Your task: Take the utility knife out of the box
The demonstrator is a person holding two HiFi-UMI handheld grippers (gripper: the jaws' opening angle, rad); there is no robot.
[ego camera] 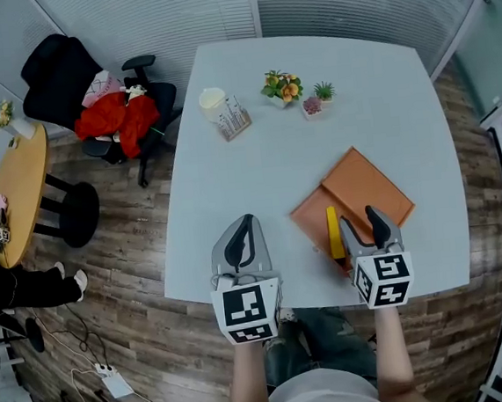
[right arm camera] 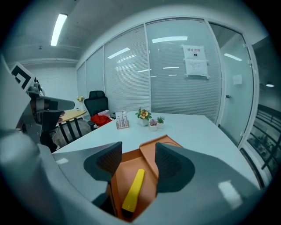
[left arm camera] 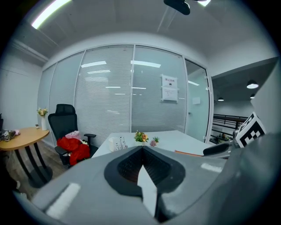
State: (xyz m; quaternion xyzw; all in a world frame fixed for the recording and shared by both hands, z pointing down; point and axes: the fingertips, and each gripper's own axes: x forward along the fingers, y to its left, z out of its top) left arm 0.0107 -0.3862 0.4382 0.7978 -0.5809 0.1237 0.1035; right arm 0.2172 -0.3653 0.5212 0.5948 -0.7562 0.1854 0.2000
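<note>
A yellow utility knife (ego camera: 334, 232) lies in an open orange box (ego camera: 309, 209) near the front edge of the white table (ego camera: 258, 177). The box's orange lid (ego camera: 369, 184) lies flat against its far side. My right gripper (ego camera: 359, 219) is open and hovers just right of the knife, over the box's near end. In the right gripper view the knife (right arm camera: 133, 190) shows low between the spread jaws of that gripper (right arm camera: 138, 150), inside the box (right arm camera: 125, 169). My left gripper (ego camera: 244, 225) is shut and empty over bare table left of the box; its jaws meet at the tip (left arm camera: 142, 151).
A cup (ego camera: 212, 99), a small stand (ego camera: 234, 119), a flower pot (ego camera: 281, 85) and two tiny plants (ego camera: 319, 98) stand at the table's far side. A black chair with red cloth (ego camera: 119, 116) and a round wooden table (ego camera: 20, 187) are to the left.
</note>
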